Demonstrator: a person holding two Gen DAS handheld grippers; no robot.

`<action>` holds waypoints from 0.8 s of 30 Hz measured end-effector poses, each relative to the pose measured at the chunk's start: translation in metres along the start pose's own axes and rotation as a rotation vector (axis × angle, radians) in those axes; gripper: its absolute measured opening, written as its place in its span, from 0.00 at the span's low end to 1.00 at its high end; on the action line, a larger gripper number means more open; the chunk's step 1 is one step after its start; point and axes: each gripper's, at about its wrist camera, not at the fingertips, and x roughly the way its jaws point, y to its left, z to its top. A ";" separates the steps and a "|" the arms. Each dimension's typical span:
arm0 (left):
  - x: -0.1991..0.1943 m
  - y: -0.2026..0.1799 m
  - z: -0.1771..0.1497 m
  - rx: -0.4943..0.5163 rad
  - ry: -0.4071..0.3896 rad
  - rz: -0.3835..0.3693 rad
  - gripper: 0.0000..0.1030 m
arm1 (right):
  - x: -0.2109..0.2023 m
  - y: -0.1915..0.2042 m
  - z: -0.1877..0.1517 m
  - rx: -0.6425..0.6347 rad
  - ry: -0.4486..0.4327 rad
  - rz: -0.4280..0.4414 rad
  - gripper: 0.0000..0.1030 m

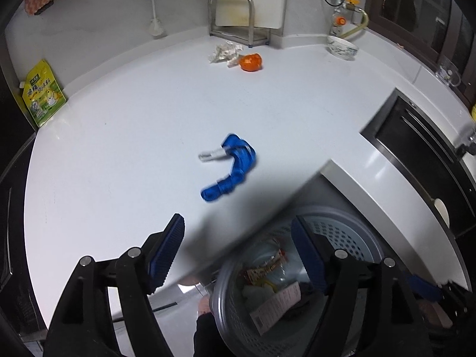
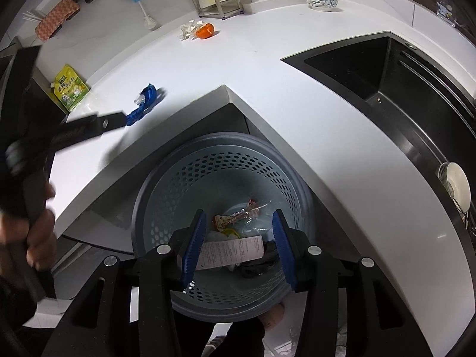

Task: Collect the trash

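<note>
A crumpled blue wrapper (image 1: 233, 168) with a white end lies on the white counter (image 1: 134, 148); it also shows in the right wrist view (image 2: 144, 104). My left gripper (image 1: 238, 235) is open and empty, a little short of the wrapper, near the counter's corner edge. Its arm (image 2: 86, 129) shows in the right wrist view, reaching toward the wrapper. My right gripper (image 2: 239, 223) is open and empty above a grey perforated trash basket (image 2: 190, 172) on the floor. The basket holds a receipt (image 2: 232, 253), snack wrappers (image 2: 238, 215) and a dark scrap. Crumpled paper (image 1: 224, 53) and orange peel (image 1: 250, 62) lie at the counter's back.
A yellow-green pouch (image 1: 44, 95) leans at the counter's left end. A metal rack (image 1: 235, 17) with a cutting board stands at the back wall. A patterned bowl (image 1: 342, 47) sits at back right. A black sink (image 2: 386, 89) is sunk in the right counter.
</note>
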 end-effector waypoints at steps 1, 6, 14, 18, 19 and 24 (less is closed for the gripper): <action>0.004 0.002 0.004 -0.003 -0.003 0.006 0.70 | 0.000 -0.001 0.000 0.005 0.001 -0.003 0.43; 0.020 0.008 0.019 -0.009 -0.009 0.025 0.71 | 0.002 -0.004 0.003 0.031 0.003 -0.014 0.43; 0.036 0.013 0.029 -0.009 0.008 0.018 0.71 | 0.009 -0.001 0.026 0.046 -0.022 -0.026 0.45; 0.039 0.016 0.033 -0.002 0.009 0.008 0.71 | 0.012 0.004 0.040 0.039 -0.039 -0.033 0.46; 0.039 0.018 0.035 0.000 0.006 0.007 0.71 | 0.013 0.005 0.044 0.040 -0.043 -0.032 0.46; 0.038 0.030 0.054 0.001 -0.014 -0.004 0.73 | 0.022 0.013 0.070 0.041 -0.065 -0.029 0.46</action>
